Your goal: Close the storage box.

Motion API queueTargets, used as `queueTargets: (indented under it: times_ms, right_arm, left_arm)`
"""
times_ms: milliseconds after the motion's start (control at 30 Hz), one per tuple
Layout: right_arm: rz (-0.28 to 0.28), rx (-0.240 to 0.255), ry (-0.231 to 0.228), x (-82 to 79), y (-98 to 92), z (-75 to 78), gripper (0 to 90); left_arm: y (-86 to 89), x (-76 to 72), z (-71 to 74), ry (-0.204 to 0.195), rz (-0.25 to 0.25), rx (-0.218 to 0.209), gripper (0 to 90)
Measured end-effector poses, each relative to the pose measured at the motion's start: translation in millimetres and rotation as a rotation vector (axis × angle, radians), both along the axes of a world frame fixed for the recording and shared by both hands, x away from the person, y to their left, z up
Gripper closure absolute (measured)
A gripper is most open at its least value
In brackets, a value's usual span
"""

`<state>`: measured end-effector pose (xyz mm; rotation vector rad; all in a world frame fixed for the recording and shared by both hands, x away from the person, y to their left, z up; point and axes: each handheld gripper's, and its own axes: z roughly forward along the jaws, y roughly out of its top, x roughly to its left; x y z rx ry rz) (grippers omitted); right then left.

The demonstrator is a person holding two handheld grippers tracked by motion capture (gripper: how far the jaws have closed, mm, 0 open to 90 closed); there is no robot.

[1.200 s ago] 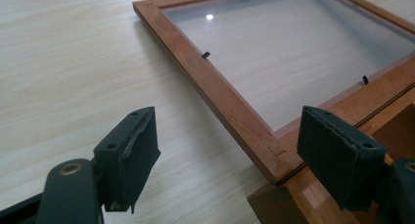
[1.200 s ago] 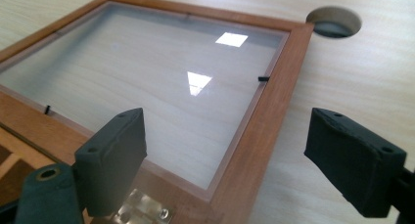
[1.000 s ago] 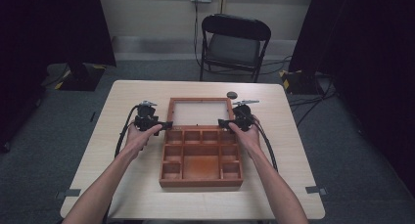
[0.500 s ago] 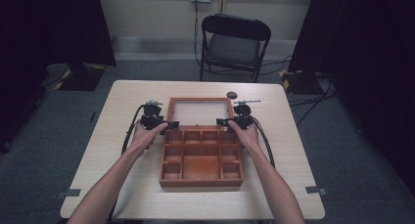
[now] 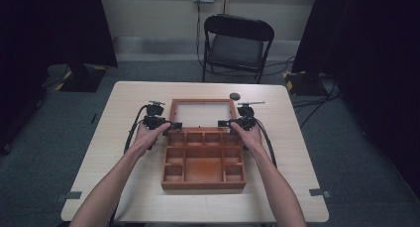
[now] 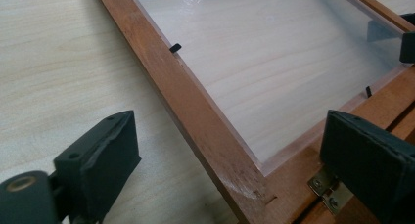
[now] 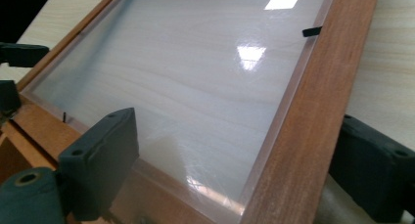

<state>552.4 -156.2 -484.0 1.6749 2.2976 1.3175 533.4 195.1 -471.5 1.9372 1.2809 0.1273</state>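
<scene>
A wooden compartment box (image 5: pixel 203 185) lies in the middle of the table. Its hinged lid (image 5: pixel 202 102), a wooden frame around a clear pane, lies flat behind it. My left gripper (image 5: pixel 173 124) is at the lid's near left corner. In the left gripper view the left gripper (image 6: pixel 235 155) stands open astride the lid's side rail (image 6: pixel 195 101), beside a brass hinge (image 6: pixel 325 187). Its jaws have just been opening and do not press the rail. My right gripper (image 5: pixel 222 123) is at the near right corner. There the right gripper (image 7: pixel 240 160) is open astride the rail (image 7: pixel 318 87).
A small dark round object (image 5: pixel 234 95) lies on the table behind the lid's right corner. A black folding chair (image 5: pixel 237 43) stands beyond the table's far edge. Cables trail from both grippers along the person's forearms.
</scene>
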Motion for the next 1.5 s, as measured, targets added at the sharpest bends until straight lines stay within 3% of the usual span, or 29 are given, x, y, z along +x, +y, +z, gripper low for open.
queueTargets:
  times_ms: [167,467,533,600,700,833,1133,1300,1500]
  right_arm:
    - [0.005,0.019,0.007,0.3,-1.4,-1.1,12.0]
    - [-0.003,0.029,-0.013,-0.9,-3.2,-2.2,13.8]
    - [-0.005,0.031,-0.019,-1.4,-3.4,-2.7,13.9]
    - [-0.005,0.034,-0.025,-1.7,-3.5,-3.1,13.9]
    - [-0.007,0.035,-0.048,-3.8,-3.5,-1.7,14.1]
    - [-0.009,0.032,-0.059,-4.6,-3.9,-1.1,15.0]
    - [-0.026,0.043,-0.069,-6.1,-6.4,1.3,20.4]
    - [-0.045,0.046,-0.114,-8.1,-9.9,8.0,29.0]
    - [-0.051,0.031,-0.142,-10.6,-10.0,18.4,32.6]
  left_arm:
    - [0.9,1.6,-1.3,0.005,-0.002,-0.005,4.2]
    - [5.1,5.2,-6.2,0.053,-0.013,-0.072,4.8]
    - [4.3,4.4,-6.1,0.040,-0.024,-0.093,9.2]
    - [1.7,3.9,-4.5,0.029,-0.042,-0.087,14.8]
    - [-1.4,3.8,-4.1,0.017,-0.031,-0.076,12.7]
    - [-0.1,5.1,-6.5,0.037,-0.029,-0.112,13.5]
    - [-3.2,5.9,-2.8,0.033,-0.046,-0.084,13.3]
    - [-6.7,6.5,-1.5,0.037,-0.062,-0.118,18.2]
    - [-10.9,4.3,5.7,-0.001,-0.064,-0.076,19.8]
